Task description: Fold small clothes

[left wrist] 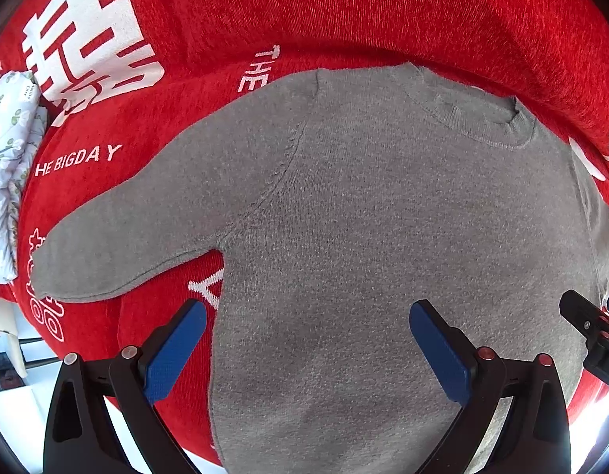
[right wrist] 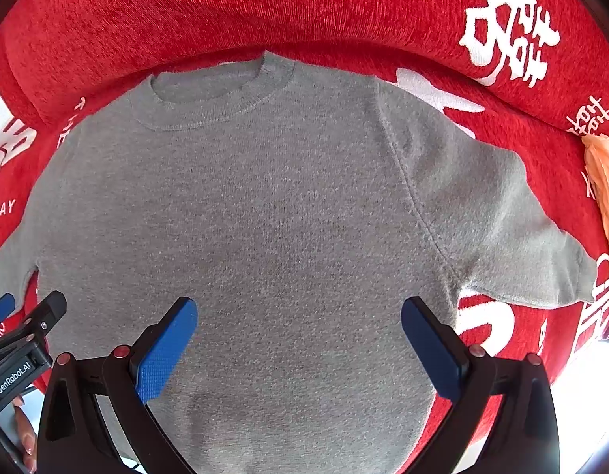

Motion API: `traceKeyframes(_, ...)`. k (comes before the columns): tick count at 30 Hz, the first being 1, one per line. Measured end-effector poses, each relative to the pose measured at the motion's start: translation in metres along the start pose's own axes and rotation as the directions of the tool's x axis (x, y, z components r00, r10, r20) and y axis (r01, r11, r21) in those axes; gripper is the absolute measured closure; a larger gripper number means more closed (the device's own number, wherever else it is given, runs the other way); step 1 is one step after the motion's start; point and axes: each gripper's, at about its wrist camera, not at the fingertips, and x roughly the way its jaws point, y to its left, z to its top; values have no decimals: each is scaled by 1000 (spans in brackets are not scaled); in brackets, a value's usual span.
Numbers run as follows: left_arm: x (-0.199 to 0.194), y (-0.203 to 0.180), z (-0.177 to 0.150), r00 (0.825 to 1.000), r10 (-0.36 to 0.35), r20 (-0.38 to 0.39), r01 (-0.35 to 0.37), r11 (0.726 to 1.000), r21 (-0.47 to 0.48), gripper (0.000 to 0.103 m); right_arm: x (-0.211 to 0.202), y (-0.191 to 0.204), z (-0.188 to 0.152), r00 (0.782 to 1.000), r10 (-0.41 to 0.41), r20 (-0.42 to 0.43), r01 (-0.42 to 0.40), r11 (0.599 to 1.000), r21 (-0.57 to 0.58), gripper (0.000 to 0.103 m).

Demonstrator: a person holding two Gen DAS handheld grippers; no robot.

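A small grey knitted sweater lies flat, neck away from me, on a red cover with white lettering. Its left sleeve spreads out to the left; in the right wrist view the sweater shows its right sleeve spread to the right. My left gripper is open above the lower left part of the body, with nothing between its blue pads. My right gripper is open over the lower body, also holding nothing.
A white floral cloth lies at the left edge of the red cover. A peach-coloured cloth sits at the right edge. The other gripper shows at the frame side in each view. A hand shows at lower left.
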Motion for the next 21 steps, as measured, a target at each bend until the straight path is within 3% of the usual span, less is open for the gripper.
traceKeyframes(21, 0, 6, 3, 1000, -9, 7, 9, 1000, -7, 0, -3, 11, -1, 1000, -5, 5, 5, 1000, -3, 0)
